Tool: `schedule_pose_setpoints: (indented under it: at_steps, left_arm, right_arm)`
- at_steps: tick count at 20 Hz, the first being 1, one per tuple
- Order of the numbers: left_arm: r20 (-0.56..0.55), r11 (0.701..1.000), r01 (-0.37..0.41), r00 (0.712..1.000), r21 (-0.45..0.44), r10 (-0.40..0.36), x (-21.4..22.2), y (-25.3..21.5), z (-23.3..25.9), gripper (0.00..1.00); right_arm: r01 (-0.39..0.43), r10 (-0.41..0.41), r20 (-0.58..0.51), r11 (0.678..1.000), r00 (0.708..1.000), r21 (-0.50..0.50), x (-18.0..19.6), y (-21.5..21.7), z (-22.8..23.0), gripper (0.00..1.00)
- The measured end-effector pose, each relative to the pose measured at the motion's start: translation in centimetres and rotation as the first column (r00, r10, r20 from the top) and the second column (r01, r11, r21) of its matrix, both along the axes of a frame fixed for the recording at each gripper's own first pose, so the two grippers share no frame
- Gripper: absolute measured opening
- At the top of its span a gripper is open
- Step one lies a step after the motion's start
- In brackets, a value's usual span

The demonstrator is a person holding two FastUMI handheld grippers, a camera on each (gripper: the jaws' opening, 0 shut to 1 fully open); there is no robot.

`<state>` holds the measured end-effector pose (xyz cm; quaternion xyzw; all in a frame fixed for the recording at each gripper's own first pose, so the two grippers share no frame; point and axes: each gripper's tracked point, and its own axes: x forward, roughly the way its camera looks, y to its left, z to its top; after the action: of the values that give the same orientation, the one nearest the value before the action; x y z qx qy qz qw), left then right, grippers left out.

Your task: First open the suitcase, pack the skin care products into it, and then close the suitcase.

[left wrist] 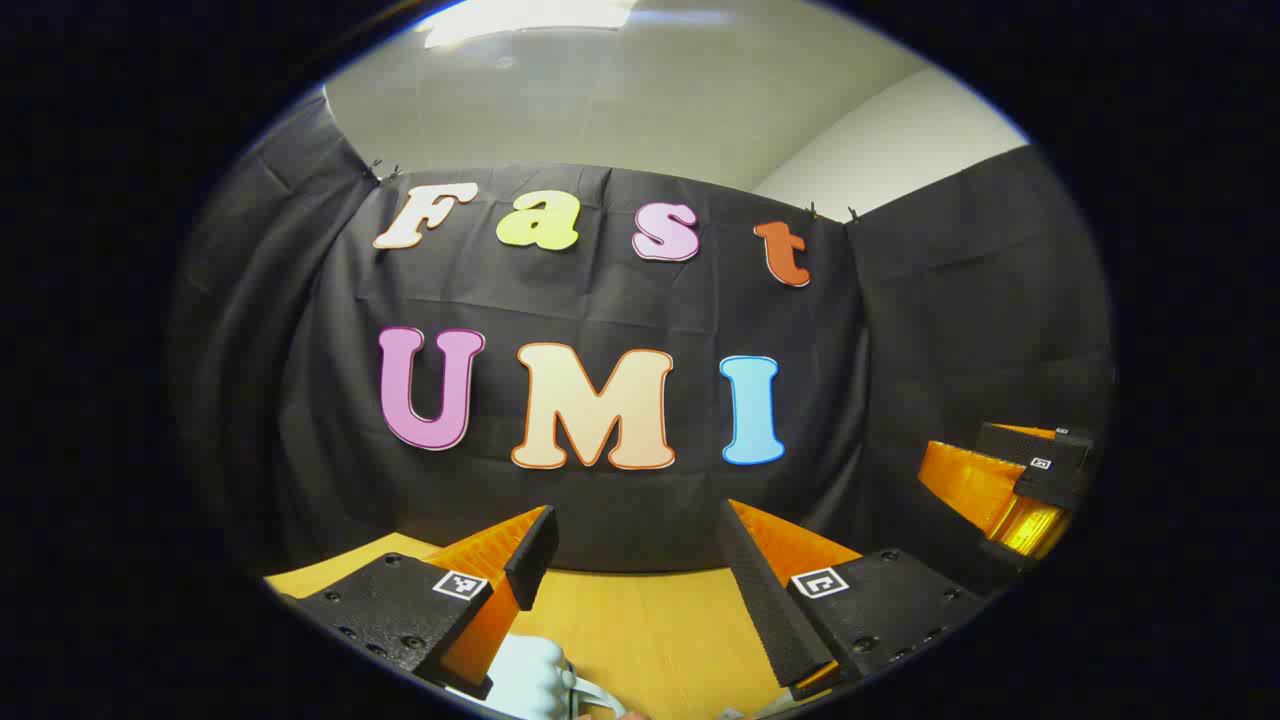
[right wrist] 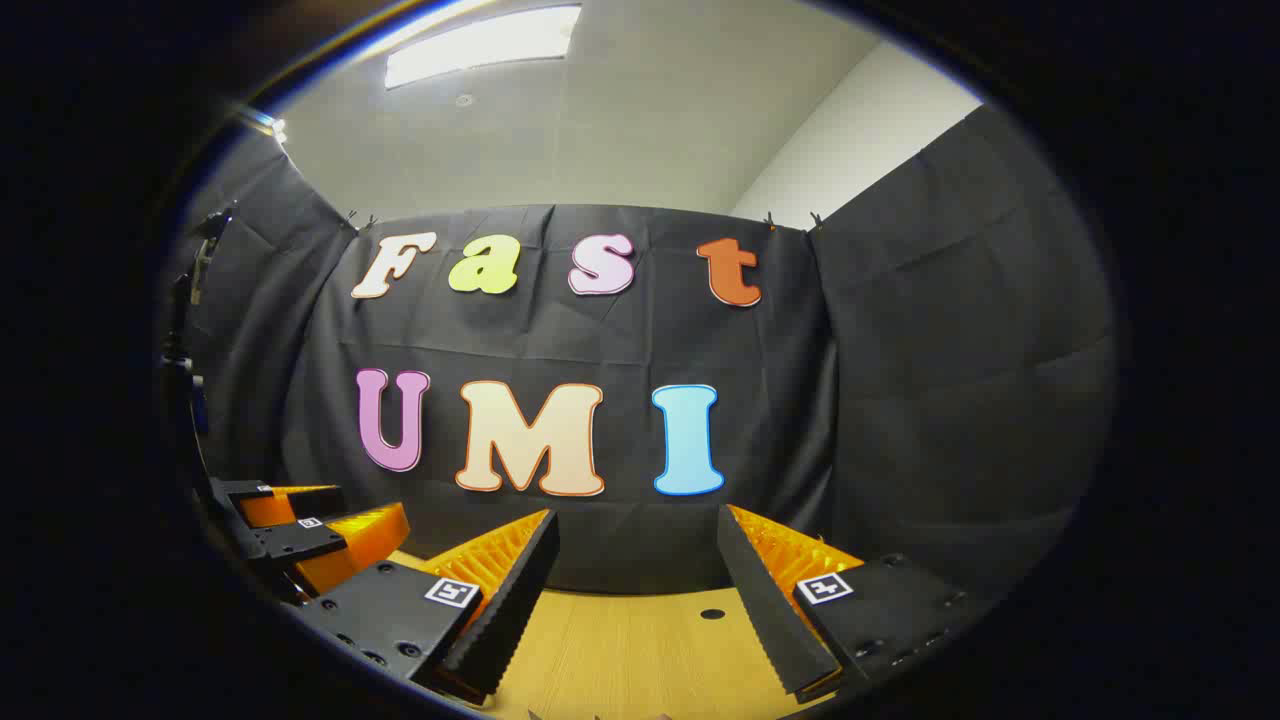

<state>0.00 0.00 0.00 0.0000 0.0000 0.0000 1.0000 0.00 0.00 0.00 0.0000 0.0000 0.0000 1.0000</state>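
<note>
With both grippers held level and aimed at the booth wall, the suitcase is not made out anywhere on the wooden table (right wrist: 620,650), so a blind descent is judged likely to knock something over, most readily the white item (left wrist: 535,680) glimpsed just below the left gripper (left wrist: 632,560), possibly one of the skin care products. The left gripper is spread wide with nothing held between its fingers. The right gripper (right wrist: 635,570) is likewise spread wide and empty, touching nothing.
</note>
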Motion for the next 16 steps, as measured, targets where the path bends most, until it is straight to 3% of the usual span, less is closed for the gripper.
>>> schedule_pose_setpoints:
  at_steps: [11, 16]
  left_arm:
    - [-0.089, 0.982, -0.168, 0.980, 0.084, 0.176, -1.5, 0.7, -3.6, 0.94]
    - [-0.161, 0.988, -0.129, 0.977, 0.088, 0.142, -1.6, 0.5, -7.1, 0.94]
  right_arm:
    - [-0.119, 0.119, 0.006, 0.992, 0.993, 0.045, 1.3, -1.8, -1.5, 0.99]
    - [-0.071, 0.070, 0.016, 0.997, 0.997, 0.035, 1.3, -3.3, -1.9, 0.99]
